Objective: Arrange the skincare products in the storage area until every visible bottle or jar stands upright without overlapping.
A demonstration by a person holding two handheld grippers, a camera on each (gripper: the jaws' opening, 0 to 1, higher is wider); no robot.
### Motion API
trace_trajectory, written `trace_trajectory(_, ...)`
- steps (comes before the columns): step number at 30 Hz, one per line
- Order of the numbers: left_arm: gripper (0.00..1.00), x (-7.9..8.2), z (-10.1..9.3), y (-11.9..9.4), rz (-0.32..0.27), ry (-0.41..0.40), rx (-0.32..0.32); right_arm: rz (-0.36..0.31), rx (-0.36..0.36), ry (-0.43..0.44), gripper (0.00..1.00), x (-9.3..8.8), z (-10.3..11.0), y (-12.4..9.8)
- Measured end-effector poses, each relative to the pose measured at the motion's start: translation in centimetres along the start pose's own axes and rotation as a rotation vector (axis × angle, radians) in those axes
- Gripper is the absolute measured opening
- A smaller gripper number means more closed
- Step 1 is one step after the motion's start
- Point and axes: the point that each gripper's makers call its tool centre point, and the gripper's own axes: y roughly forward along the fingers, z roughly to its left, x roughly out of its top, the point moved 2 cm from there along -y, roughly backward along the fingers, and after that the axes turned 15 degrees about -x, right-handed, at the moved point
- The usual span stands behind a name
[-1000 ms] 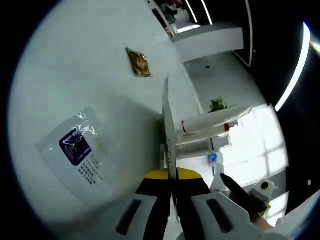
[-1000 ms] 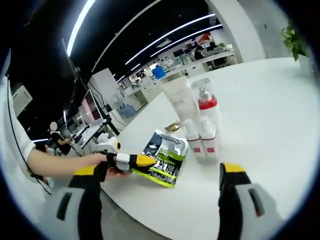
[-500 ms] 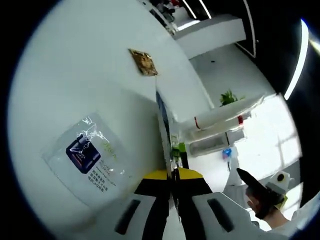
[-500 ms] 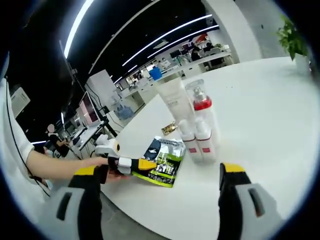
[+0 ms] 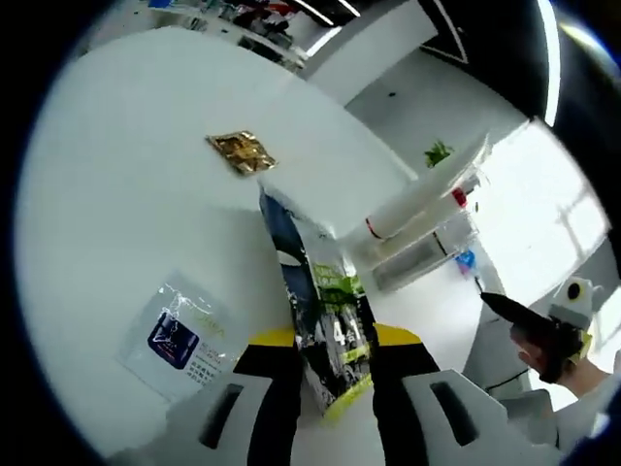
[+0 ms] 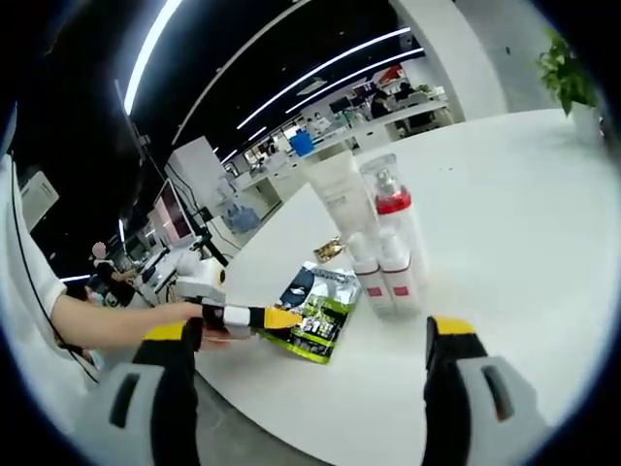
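While the left tool (image 5: 335,374) clamps the green-and-black sachet (image 5: 320,311) between its jaws, the arrangement remains incomplete. Left gripper view: the sachet stands edge-on, rising from the yellow jaw tips; its lower edge is yellow-green and its face carries white lettering. To one side of it, a clear flat packet (image 5: 184,335) with a dark blue label lies on the white counter (image 5: 116,194). Farther off, a small gold foil packet (image 5: 241,152) also lies flat on the counter, well apart from the clear packet. Beyond the sachet, a white tube (image 5: 427,189) and a red-collared bottle (image 5: 456,209) appear as a tight group; the camera's roll makes them look tilted.

Right gripper view: the right tool (image 6: 306,374) hangs above the counter with its jaws spread wide and nothing between them. The left tool (image 6: 257,317) enters from the left, gripping the sachet (image 6: 315,316) at one edge, low over the counter near its rim. Just beyond, the white tube (image 6: 338,194), the clear bottle with a red collar (image 6: 388,209) and two small white bottles with pink labels (image 6: 388,272) stand upright, close together, seemingly touching but not overlapping.

Judgement: the bottles and tube already meet the upright requirement. The sachet and the flat packets are still to be placed.
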Motion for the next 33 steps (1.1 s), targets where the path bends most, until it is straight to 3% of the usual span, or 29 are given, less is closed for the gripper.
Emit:
trace_trajectory(15, 0.35, -0.54, -0.25, -0.4, 0.167, 0.232, 0.066, 0.003, 0.008, 0.006, 1.0, -0.08, 0.21, 0.01)
trace_trajectory(26, 0.41, -0.62, -0.12, -0.48, 0.216, 0.313, 0.118, -0.001, 0.004, 0.021, 0.99, -0.08, 0.01, -0.14)
trace_trajectory(33, 0.43, -0.39, -0.25, -0.81, 0.258, 0.414, 0.155, -0.002, 0.006, 0.024, 0.99, -0.06, 0.06, -0.07)
